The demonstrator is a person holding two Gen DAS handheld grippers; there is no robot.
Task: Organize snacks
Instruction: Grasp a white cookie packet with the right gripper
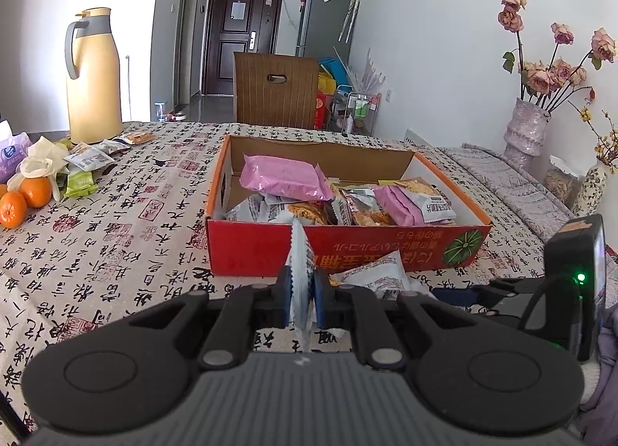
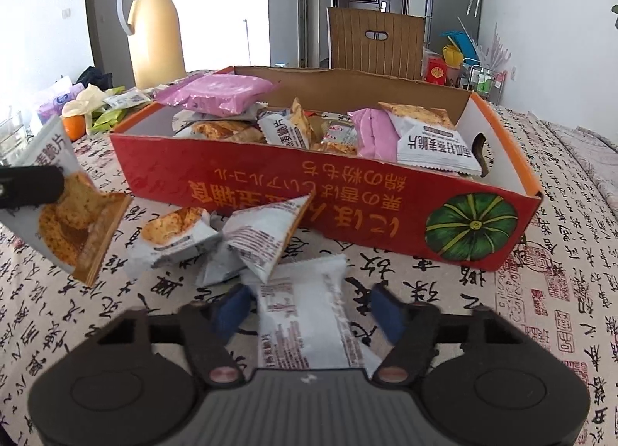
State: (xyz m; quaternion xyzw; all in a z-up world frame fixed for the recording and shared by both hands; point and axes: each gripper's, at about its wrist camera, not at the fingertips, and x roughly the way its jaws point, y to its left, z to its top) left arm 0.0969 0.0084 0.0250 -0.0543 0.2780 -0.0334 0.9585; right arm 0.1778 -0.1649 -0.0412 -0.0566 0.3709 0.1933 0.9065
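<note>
A red cardboard box [image 1: 347,249] [image 2: 270,183] with an orange rim stands on the patterned tablecloth, holding pink packets [image 1: 284,175] [image 2: 220,92] and several white snack packets. My left gripper [image 1: 302,291] is shut on a white snack packet [image 1: 300,253], held edge-on just before the box; the right wrist view shows this packet [image 2: 73,222] at the far left. My right gripper [image 2: 309,312] points down over a white packet [image 2: 305,318] lying flat on the cloth. That packet sits between the blue pads [image 2: 231,307], which stand clear of it. Two more loose packets [image 2: 174,237] [image 2: 266,237] lie against the box front.
A yellow thermos jug [image 1: 92,79] stands at the far left, with oranges [image 1: 23,199], tissues and more small packets [image 1: 90,158] near it. A vase of dried roses [image 1: 525,129] is at the right. A wooden chair [image 1: 276,87] stands behind the table.
</note>
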